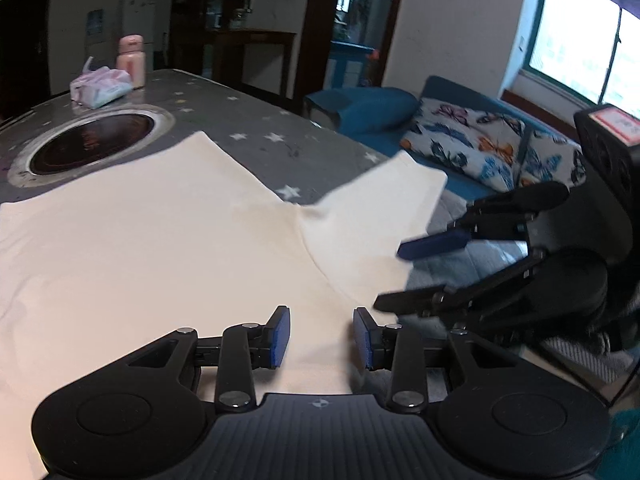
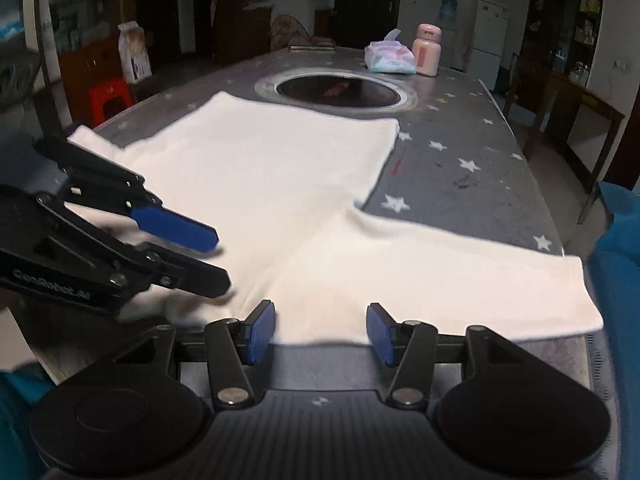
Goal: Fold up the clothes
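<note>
A cream white T-shirt (image 1: 160, 240) lies flat on the grey star-patterned table (image 1: 256, 120); it also shows in the right wrist view (image 2: 272, 176), with one sleeve (image 2: 440, 280) spread toward the near right edge. My left gripper (image 1: 322, 338) is open over the shirt's near edge, holding nothing. My right gripper (image 2: 322, 334) is open at the shirt's near hem beside the sleeve. Each gripper shows in the other's view: the right one (image 1: 394, 276) at the sleeve's edge, the left one (image 2: 222, 260) over the shirt at the left.
A round black cooktop inset (image 2: 338, 90) sits in the table beyond the shirt. A tissue pack (image 2: 390, 58) and a pink bottle (image 2: 427, 50) stand at the far end. A blue sofa with patterned cushions (image 1: 472, 140) is beside the table. A red stool (image 2: 110, 98) stands left.
</note>
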Demonstrator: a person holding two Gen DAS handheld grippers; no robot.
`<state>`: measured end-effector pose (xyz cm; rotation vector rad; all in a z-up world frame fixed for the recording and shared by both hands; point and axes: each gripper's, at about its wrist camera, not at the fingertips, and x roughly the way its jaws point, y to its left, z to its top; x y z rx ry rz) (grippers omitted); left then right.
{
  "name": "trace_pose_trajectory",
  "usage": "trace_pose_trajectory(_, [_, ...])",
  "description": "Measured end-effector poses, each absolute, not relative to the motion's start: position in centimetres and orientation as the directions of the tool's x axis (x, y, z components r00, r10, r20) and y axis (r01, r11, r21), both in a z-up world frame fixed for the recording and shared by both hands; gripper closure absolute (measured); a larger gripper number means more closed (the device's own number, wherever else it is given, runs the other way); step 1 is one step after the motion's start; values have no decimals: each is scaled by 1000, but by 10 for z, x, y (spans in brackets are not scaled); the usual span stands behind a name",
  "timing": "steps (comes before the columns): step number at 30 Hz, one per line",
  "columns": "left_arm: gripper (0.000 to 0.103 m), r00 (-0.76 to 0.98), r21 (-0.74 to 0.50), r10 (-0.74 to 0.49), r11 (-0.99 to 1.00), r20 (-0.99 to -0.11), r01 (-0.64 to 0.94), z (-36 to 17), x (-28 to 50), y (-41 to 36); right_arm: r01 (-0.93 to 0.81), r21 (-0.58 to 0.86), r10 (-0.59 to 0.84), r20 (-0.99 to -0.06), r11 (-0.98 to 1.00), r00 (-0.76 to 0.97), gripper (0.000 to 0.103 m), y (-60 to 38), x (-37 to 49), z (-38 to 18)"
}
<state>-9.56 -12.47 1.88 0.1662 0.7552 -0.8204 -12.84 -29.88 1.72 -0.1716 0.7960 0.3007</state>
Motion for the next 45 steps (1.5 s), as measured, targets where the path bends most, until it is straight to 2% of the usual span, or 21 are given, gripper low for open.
trace_pose_trajectory(8, [63, 441, -146, -609, 679, -660, 719, 23, -94, -125, -200, 38, 166, -719, 979, 675, 47, -341, -135, 27])
trace_pose_trajectory(12, [63, 442, -151, -606, 685, -661, 713, 23, -90, -127, -29, 48, 54, -702, 998, 711, 53, -378, -129, 32])
trace_pose_trajectory(17, [63, 443, -151, -600, 690, -666, 708, 22, -90, -127, 165, 7, -113, -699, 986, 706, 54, -423, -110, 24])
trace_pose_trajectory(22, [62, 444, -157, -597, 696, -668, 700, 22, -87, -127, 277, 74, -143, -712, 958, 687, 56, -462, -92, 12])
trace_pose_trajectory(24, [62, 444, -158, -595, 698, -670, 698, 22, -86, -127, 288, 119, -120, -713, 950, 691, 63, -472, -87, 8])
trace_pose_trajectory(26, [61, 445, -160, -594, 701, -670, 695, 22, -85, -127, 294, 171, -89, -711, 940, 697, 65, -478, -83, 4])
trace_pose_trajectory(28, [60, 447, -160, -593, 703, -670, 693, 22, -84, -127, 308, 195, -88, -700, 931, 709, 75, -481, -83, 3])
trace_pose_trajectory(30, [59, 451, -157, -589, 707, -671, 690, 22, -84, -127, 323, 212, -96, -685, 923, 722, 93, -484, -86, 3])
trace_pose_trajectory(31, [59, 452, -154, -585, 709, -673, 688, 22, -83, -128, 329, 215, -102, -678, 920, 728, 95, -485, -89, 3])
trace_pose_trajectory(36, [59, 452, -145, -579, 709, -678, 690, 20, -81, -132, 314, 213, -121, -618, 925, 777, 99, -483, -100, 22])
trace_pose_trajectory(45, [57, 463, -133, -589, 701, -663, 701, 21, -83, -135, 188, 214, -42, -547, 959, 836, 99, -458, -98, 70])
